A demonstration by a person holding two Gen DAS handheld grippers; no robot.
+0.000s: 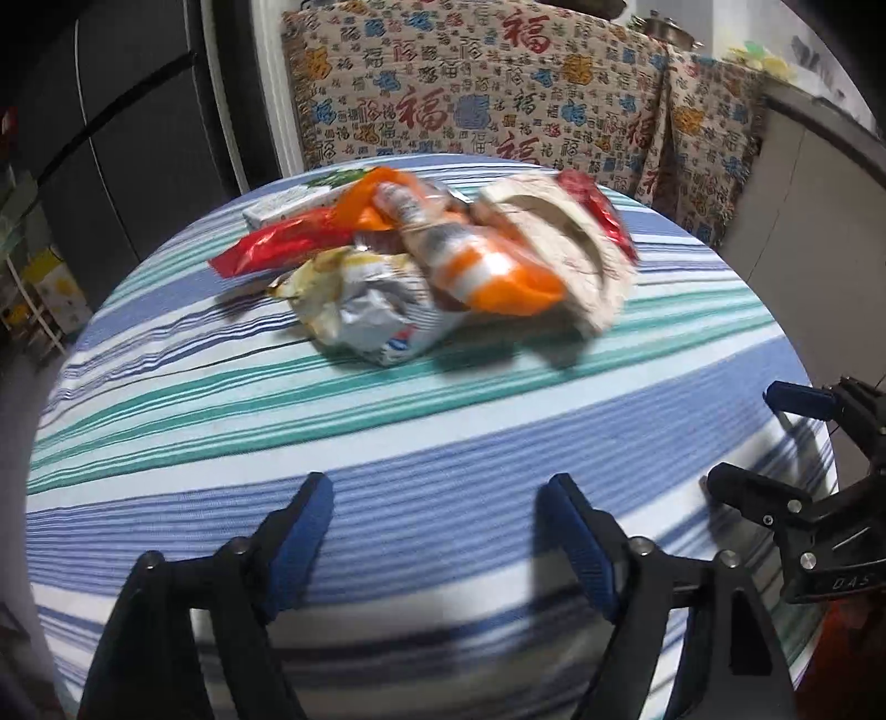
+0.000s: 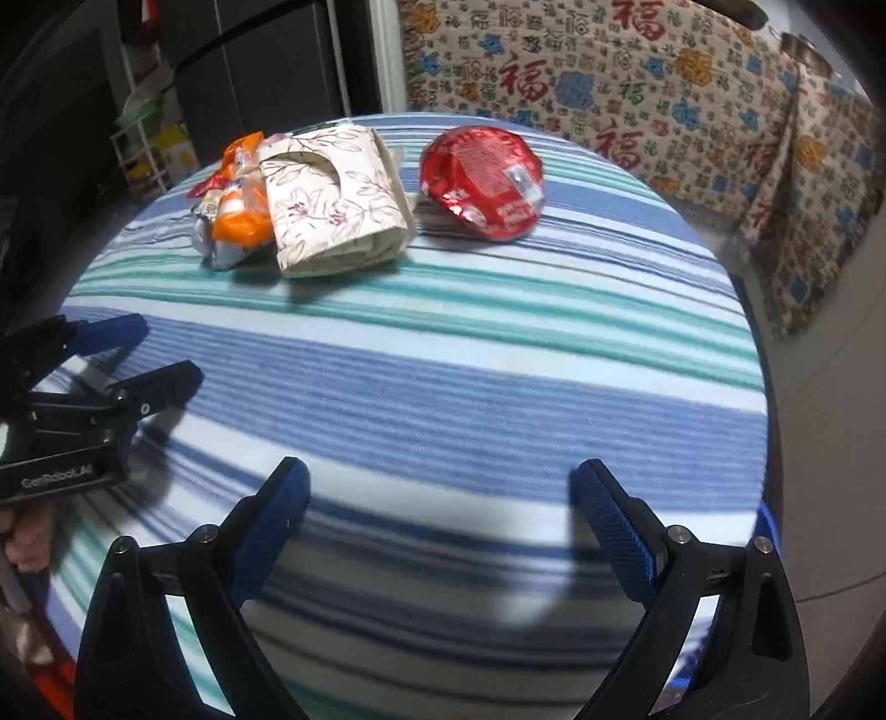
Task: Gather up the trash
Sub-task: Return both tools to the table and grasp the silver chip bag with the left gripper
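Observation:
A heap of trash lies at the far side of the round table with the striped cloth (image 1: 387, 421). It holds an orange-and-white wrapper (image 1: 487, 266), a crumpled silver bag (image 1: 365, 304), a long red wrapper (image 1: 277, 243), a small white-and-green carton (image 1: 288, 202) and a floral paper box (image 1: 576, 243). In the right wrist view the floral box (image 2: 338, 199) lies beside a round red foil pack (image 2: 482, 177). My left gripper (image 1: 437, 487) hangs open over bare cloth, short of the heap. My right gripper (image 2: 440, 471) is open too, with nothing between its fingers. Each shows in the other's view: right gripper (image 1: 758, 443), left gripper (image 2: 166, 349).
Behind the table stands furniture draped in a patterned cloth (image 1: 498, 99) with red characters. A dark cabinet (image 1: 138, 138) and a white wire rack (image 2: 144, 160) stand at the left. A metal pot (image 1: 664, 27) sits at the back right. Part of a hand (image 2: 27, 537) holds the left gripper.

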